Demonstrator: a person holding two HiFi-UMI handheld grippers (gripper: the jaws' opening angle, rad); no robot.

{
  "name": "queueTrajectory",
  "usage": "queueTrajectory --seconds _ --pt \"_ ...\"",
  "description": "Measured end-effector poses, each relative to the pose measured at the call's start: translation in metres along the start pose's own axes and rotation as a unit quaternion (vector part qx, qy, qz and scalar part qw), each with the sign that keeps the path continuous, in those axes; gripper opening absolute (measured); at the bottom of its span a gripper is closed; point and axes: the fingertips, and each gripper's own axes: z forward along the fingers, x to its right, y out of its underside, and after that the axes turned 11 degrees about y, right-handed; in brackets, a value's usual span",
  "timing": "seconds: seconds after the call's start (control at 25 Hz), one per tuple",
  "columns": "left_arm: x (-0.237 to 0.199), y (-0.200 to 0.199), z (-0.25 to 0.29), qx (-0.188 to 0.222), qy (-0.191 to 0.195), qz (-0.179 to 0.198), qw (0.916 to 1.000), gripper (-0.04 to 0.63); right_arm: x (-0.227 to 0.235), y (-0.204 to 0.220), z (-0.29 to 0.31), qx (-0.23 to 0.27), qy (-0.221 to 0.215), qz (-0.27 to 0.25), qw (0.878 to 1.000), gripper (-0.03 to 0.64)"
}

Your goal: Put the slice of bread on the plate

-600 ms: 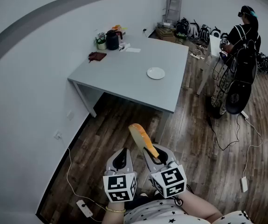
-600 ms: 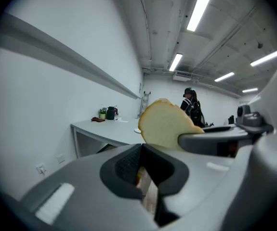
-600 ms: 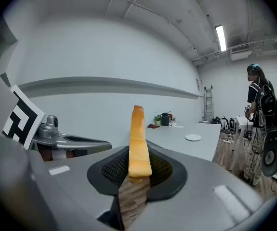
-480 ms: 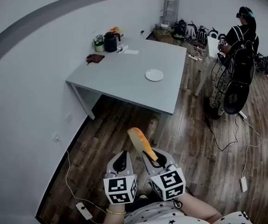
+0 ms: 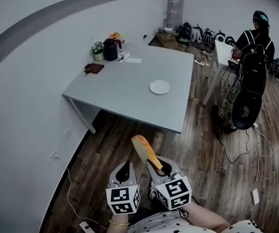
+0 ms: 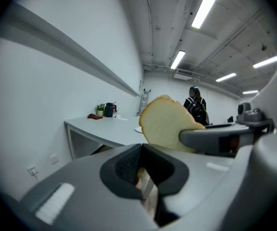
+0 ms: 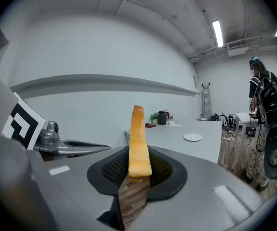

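Note:
A slice of bread [image 5: 143, 149] stands on edge over the wooden floor, short of the grey table [image 5: 124, 89]. My right gripper [image 5: 157, 168] is shut on its lower end. In the right gripper view the bread [image 7: 138, 143] rises edge-on from between the pads of that gripper [image 7: 139, 170]. My left gripper [image 5: 125, 168] hangs just left of it, jaws together with nothing in them. The left gripper view shows the bread's flat face [image 6: 164, 121] past my left gripper [image 6: 145, 177]. A small white plate [image 5: 159, 87] lies bare on the table's right half and shows far off as the plate [image 7: 192, 137].
At the table's far left corner stand a black kettle [image 5: 110, 49], a potted plant [image 5: 97, 52], a dark red cloth [image 5: 94, 68] and a sheet of paper [image 5: 133, 60]. A person [image 5: 256, 35] stands at the back right by a black chair [image 5: 248, 103]. Cables [image 5: 236, 149] trail across the floor.
The table and plate have slid slightly left and lower in the head view as the camera shifted. Both grippers and the held bread keep their places. The person at the back has moved a little.

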Motion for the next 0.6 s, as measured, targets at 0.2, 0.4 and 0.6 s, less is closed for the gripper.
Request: queueTrajectory --seconds 0.2,0.4,0.6 --pt "-0.019 -0.045 0.075 0.004 0.011 0.014 0.9998 0.009 0.049 -0.030 0.069 -0.003 0.017 0.011 1.000 0.084" --pt "-0.027 -0.086 0.154 0.012 0.028 0.024 0.9992 0.009 0.107 -0.056 0.127 -0.001 0.038 0.015 0.999 0.084" --pt "-0.024 -0.106 0.223 0.009 0.061 0.014 0.9980 0.009 0.160 -0.072 0.171 0.000 0.066 0.030 0.997 0.084"
